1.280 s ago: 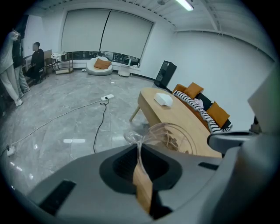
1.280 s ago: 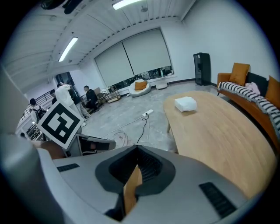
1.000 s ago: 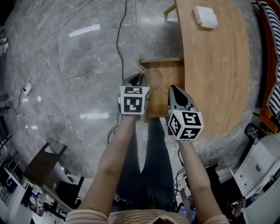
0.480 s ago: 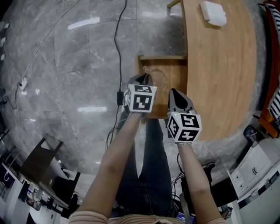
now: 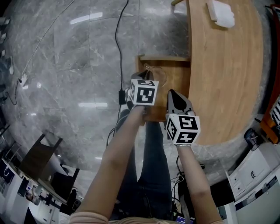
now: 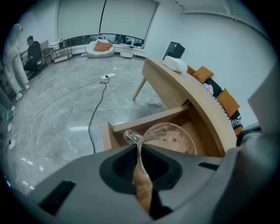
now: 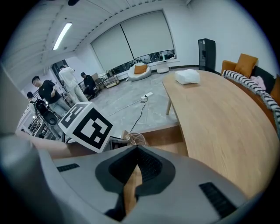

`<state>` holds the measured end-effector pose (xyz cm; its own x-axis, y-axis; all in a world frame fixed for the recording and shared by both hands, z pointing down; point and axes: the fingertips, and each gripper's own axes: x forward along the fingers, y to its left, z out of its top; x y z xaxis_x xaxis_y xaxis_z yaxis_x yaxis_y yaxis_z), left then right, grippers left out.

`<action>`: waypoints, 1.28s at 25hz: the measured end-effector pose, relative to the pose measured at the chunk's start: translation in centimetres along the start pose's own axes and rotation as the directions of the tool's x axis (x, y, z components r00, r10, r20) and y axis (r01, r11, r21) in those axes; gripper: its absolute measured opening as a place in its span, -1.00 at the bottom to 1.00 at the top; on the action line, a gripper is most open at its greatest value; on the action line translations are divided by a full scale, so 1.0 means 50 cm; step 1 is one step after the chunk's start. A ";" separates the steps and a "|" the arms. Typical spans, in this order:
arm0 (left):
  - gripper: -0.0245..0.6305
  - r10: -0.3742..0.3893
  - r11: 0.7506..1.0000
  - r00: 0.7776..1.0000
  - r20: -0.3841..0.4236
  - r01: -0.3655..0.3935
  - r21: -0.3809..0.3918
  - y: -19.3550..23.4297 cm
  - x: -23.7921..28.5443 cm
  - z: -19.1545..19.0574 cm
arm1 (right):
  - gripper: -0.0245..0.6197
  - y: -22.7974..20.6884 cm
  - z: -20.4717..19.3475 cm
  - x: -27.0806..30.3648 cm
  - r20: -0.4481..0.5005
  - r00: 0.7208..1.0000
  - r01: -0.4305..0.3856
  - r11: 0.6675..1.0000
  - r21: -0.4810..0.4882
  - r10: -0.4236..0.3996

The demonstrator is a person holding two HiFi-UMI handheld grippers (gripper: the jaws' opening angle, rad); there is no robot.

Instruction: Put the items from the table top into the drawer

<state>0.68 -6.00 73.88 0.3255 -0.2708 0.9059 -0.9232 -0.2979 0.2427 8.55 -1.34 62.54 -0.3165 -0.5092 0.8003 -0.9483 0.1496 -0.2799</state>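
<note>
Clear dish (image 6: 170, 138) hangs over the open drawer (image 6: 148, 120), pinched by its rim in the left gripper (image 6: 138, 146), whose jaws are nearly together on the thin edge. Whether the dish touches the drawer bottom I cannot tell. In the head view the drawer (image 5: 164, 58) lies at 12 o'clock from the left gripper (image 5: 142, 78), under the edge of the wooden table (image 5: 227, 78). The right gripper (image 7: 136, 148) has its jaws closed on nothing; it sits at 4 o'clock from the left one, above the table's near edge. A white item (image 5: 221, 12) lies on the table top at 1 o'clock, well apart from both.
</note>
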 end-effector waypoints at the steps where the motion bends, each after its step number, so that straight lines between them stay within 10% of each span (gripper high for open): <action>1: -0.83 0.002 1.000 1.000 -0.004 -0.002 0.001 0.001 0.006 -0.001 | -0.90 -0.001 -0.002 0.003 -0.003 1.000 -0.002 1.000 0.001 0.002; 32: -0.84 0.023 1.000 0.995 -0.093 -0.022 0.010 0.014 0.077 -0.035 | -0.90 -0.023 -0.036 0.041 -0.053 0.998 -0.016 1.000 0.013 0.017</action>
<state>0.94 -5.67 78.15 0.2839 -0.1910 0.9396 -0.9282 -0.3008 0.2192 8.93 -1.01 65.45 -0.3330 -0.4611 0.8225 -0.9428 0.1468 -0.2994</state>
